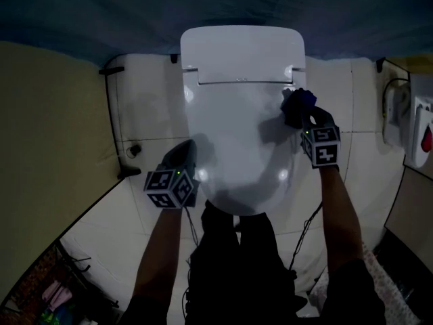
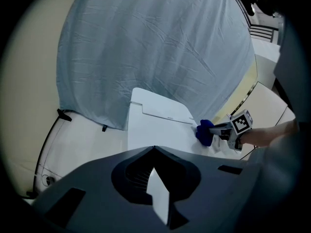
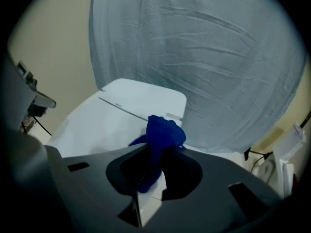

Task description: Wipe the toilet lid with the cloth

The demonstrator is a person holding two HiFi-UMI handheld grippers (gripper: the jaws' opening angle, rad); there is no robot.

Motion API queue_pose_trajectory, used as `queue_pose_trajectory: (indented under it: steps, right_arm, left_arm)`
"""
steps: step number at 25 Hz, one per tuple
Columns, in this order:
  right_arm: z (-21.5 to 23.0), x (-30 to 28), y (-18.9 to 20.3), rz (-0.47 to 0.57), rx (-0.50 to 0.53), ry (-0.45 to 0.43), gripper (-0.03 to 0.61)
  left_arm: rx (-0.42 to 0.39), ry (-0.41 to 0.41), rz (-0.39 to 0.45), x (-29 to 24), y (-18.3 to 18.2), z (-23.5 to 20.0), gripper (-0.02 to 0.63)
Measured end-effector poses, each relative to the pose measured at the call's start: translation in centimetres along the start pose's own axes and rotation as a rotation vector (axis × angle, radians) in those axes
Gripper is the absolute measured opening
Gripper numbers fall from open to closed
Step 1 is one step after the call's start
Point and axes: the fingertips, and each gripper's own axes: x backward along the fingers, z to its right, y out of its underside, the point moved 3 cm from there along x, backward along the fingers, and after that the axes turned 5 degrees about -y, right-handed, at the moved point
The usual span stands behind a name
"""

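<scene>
The white toilet lid (image 1: 237, 134) lies shut below the tank (image 1: 240, 49). My right gripper (image 1: 302, 117) is shut on a blue cloth (image 1: 298, 105), which rests against the lid's right rear edge near the hinge. In the right gripper view the cloth (image 3: 164, 132) bulges out of the right gripper (image 3: 155, 149) above the lid (image 3: 107, 125). My left gripper (image 1: 184, 151) is shut on nothing and sits at the lid's left front edge. The left gripper view looks over the left gripper (image 2: 154, 149) and across the lid (image 2: 155, 132) to the cloth (image 2: 204, 131).
A blue-grey sheet (image 1: 203, 5) hangs behind the tank. A black hose (image 1: 111, 114) runs along the white floor at the left, beside a beige wall (image 1: 47, 147). White fittings (image 1: 419, 124) hang at the right. The person's dark legs (image 1: 237, 263) stand at the bowl's front.
</scene>
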Motion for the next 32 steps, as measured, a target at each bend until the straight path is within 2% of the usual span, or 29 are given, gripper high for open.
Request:
queue_pose_trajectory:
  steps: [2, 7, 10, 13, 17, 21, 25, 32]
  right_arm:
    - [-4.0, 1.1, -2.0, 0.072, 0.008, -0.093, 0.060]
    - [-17.2, 3.2, -8.0, 0.211, -0.001, -0.412, 0.060]
    - [-24.8, 3.2, -9.9, 0.195, -0.061, -0.622, 0.060]
    - [-30.8, 1.5, -9.8, 0.135, -0.068, -0.735, 0.060]
    - [-33.9, -2.5, -7.3, 0.008, -0.056, -0.717, 0.060]
    - [-32.5, -5.5, -4.0, -0.098, 0.013, -0.621, 0.060]
    - [-29.4, -6.3, -2.3, -0.132, 0.095, -0.527, 0.060]
    - [-24.2, -5.6, -0.1, -0.144, 0.082, -0.492, 0.060]
  left_arm:
    - [0.017, -0.013, 0.009, 1.0, -0.1, -0.8, -0.011]
    - [0.044, -0.047, 0.024, 3.9, -0.3, -2.9, -0.011]
    - [0.065, -0.075, 0.035, 5.7, -0.3, -4.6, -0.011]
    - [0.084, -0.106, 0.042, 7.1, 0.4, -6.2, -0.011]
    - [0.111, -0.126, 0.034, 8.0, 2.0, -7.3, -0.011]
    - [0.126, -0.123, 0.016, 8.0, 3.7, -7.2, -0.011]
    - [0.137, -0.109, 0.003, 7.2, 4.7, -6.3, -0.011]
    - [0.107, -0.069, -0.014, 5.6, 5.0, -3.2, -0.011]
